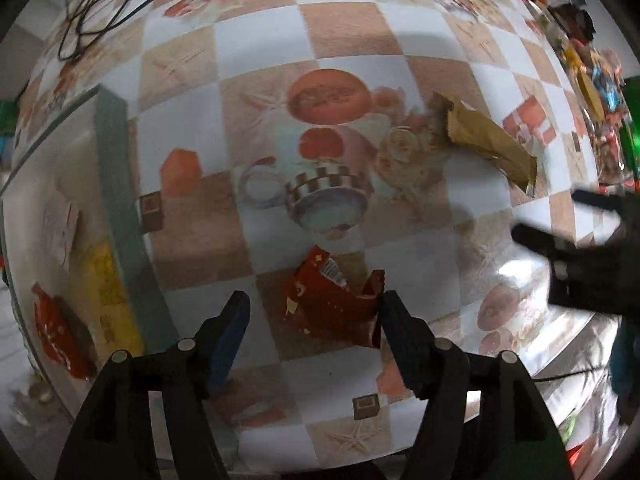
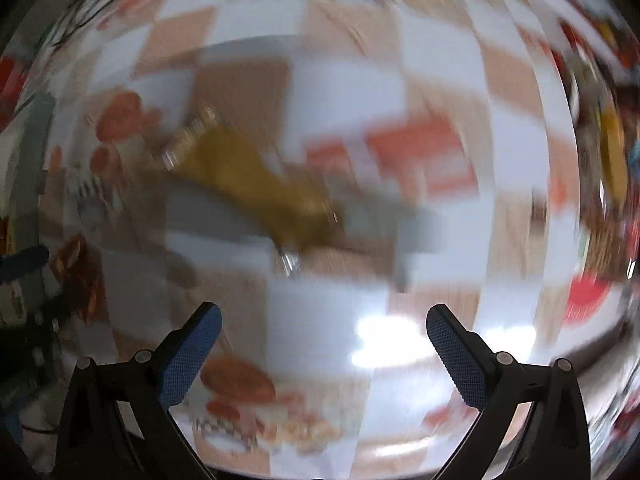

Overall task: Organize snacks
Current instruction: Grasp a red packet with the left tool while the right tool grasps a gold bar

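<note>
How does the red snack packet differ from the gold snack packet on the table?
The red snack packet is dark red and crumpled, while the gold snack packet is mustard gold and lies longer and flatter. The red one sits between the open fingers of the left gripper; the gold one lies farther off, beside the printed cups, with no gripper around it. Both rest loose on the checked tablecloth, outside the box.

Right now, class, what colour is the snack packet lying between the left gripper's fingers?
Red, with a small white label: the snack packet shows best in the left wrist view.
</note>
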